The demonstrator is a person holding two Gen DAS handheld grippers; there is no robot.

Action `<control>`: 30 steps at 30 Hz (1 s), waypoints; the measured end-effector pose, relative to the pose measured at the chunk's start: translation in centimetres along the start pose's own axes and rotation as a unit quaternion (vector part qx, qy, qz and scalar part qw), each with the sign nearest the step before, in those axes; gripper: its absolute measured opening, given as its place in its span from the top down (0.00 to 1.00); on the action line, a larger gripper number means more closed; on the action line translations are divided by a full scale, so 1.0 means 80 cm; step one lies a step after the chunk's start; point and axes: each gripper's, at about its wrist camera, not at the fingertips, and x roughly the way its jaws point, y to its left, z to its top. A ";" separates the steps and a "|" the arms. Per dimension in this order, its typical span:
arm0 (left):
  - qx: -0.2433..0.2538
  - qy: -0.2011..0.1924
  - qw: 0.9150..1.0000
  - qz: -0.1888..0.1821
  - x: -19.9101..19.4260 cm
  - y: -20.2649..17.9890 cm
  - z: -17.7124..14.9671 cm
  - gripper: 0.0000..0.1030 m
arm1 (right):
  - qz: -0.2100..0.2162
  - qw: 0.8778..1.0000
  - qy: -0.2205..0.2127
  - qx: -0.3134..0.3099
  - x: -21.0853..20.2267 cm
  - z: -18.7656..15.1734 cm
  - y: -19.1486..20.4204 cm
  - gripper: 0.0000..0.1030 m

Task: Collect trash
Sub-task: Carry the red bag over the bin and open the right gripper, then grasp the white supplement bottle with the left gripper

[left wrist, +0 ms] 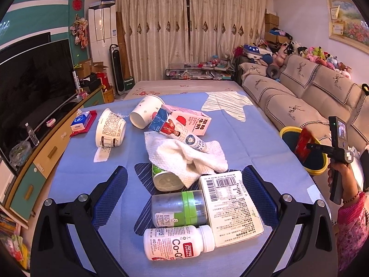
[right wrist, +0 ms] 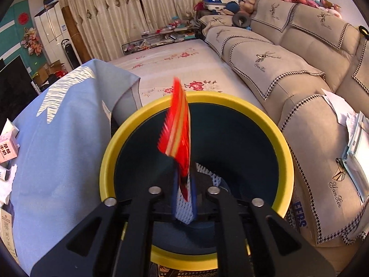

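My right gripper (right wrist: pixel 183 180) is shut on a red snack wrapper (right wrist: pixel 177 133) and holds it over the yellow-rimmed dark bin (right wrist: pixel 108 152). From the left wrist view the bin (left wrist: pixel 286 130) stands off the table's right edge, with the wrapper (left wrist: pixel 304 143) above it. My left gripper (left wrist: pixel 184 180) is open above a pile of trash on the blue tablecloth (left wrist: pixel 265 138): a white supplement bottle (left wrist: pixel 177 242), a clear jar with a green band (left wrist: pixel 180 207), a white carton (left wrist: pixel 230 205), a crumpled white paper towel (left wrist: pixel 184 157), a pink milk carton (left wrist: pixel 191 120), a paper cup (left wrist: pixel 145 110) and a yoghurt tub (left wrist: pixel 109 129).
A beige sofa (right wrist: pixel 299 69) runs along the right, close to the bin. A TV (left wrist: pixel 34 85) on a cabinet stands left of the table. A tissue pack (left wrist: pixel 80 120) lies at the table's left edge. A floral-covered table (right wrist: pixel 173 69) lies beyond.
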 end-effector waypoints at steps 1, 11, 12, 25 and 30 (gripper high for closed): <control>0.000 0.001 1.000 -0.001 0.000 0.000 0.000 0.05 | -0.003 1.000 0.000 0.000 -0.001 0.000 0.000 0.73; -0.002 0.020 1.000 0.019 0.002 0.005 -0.016 0.05 | 0.005 1.000 -0.020 0.003 -0.034 -0.013 0.009 0.67; 0.000 0.025 0.999 0.029 0.004 0.005 -0.021 0.05 | 0.001 1.000 -0.029 0.002 -0.045 -0.021 0.013 0.66; -0.034 0.094 0.994 0.039 0.030 0.027 -0.088 0.05 | 0.030 0.996 -0.088 0.015 -0.142 -0.078 0.027 0.53; -0.035 0.096 0.995 0.019 0.031 0.024 -0.094 0.05 | 0.039 0.995 -0.090 0.019 -0.152 -0.083 0.030 0.53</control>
